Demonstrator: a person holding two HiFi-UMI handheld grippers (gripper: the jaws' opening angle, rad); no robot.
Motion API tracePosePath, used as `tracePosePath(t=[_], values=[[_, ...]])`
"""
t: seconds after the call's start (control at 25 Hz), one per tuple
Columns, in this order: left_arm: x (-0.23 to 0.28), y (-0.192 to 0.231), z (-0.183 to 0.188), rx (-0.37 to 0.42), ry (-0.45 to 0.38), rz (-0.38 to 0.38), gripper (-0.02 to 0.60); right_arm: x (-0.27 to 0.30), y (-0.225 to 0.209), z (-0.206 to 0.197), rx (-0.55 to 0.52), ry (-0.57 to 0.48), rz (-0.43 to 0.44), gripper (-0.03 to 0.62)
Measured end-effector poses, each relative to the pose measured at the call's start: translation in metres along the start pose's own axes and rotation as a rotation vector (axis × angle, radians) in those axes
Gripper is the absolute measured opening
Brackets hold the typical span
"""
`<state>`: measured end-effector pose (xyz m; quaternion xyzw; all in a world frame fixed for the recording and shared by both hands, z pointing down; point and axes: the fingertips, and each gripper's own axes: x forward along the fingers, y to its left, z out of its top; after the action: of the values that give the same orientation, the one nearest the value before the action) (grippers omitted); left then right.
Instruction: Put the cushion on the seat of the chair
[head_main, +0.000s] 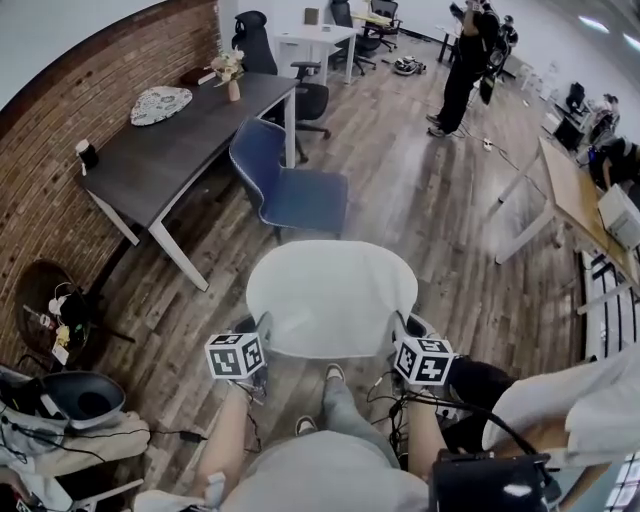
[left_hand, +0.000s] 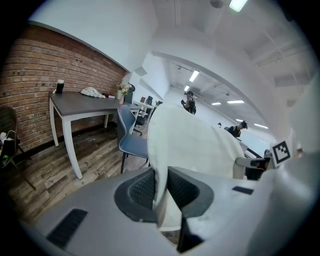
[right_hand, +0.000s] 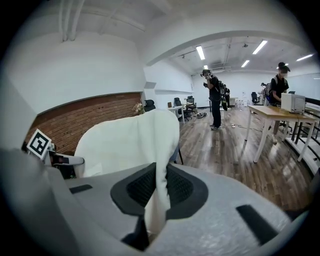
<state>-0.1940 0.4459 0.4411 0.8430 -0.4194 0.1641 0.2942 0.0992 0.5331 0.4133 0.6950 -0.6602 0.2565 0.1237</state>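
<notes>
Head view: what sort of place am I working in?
Likely an open-plan office or lab: a dark-topped desk with white legs along a red brick wall, a black swivel office chair.

Looks like an open-plan office to me: dark-topped desk with white legs (head_main: 170, 150) along a red brick wall (head_main: 45, 190), black mesh swivel chairs (head_main: 252, 40), a blue plastic chair (head_main: 295, 190), a pale wooden table (head_main: 570, 190), wood-plank floor (head_main: 420, 190), long ceiling strip lights (right_hand: 202, 52), and a person standing at the far end (head_main: 462, 70).

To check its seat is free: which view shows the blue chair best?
Head view: whole blue chair, seat bare, from above. Left gripper view: its side, partly behind the cushion. Right gripper view: almost hidden by the cushion.
</notes>
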Motion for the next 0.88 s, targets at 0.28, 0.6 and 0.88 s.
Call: tracePosePath(t=[0.28, 0.6, 0.88], values=[[0.052, 0.005, 0.046, -0.007, -0.018, 0.037, 0.051, 0.061, -0.022, 0.046, -0.008, -0.003, 0.044, 0.046], [0.111, -0.002, 0.087, -0.030, -0.029, 0.063, 0.051, 0.121, -0.060, 0.096, -0.028, 0.002, 0.072, 0.045], [0.154, -0.005, 0.124, -0.032, -0.054, 0.096, 0.051, 0.166, -0.085, 0.134, -0.051, -0.002, 0.103, 0.044]])
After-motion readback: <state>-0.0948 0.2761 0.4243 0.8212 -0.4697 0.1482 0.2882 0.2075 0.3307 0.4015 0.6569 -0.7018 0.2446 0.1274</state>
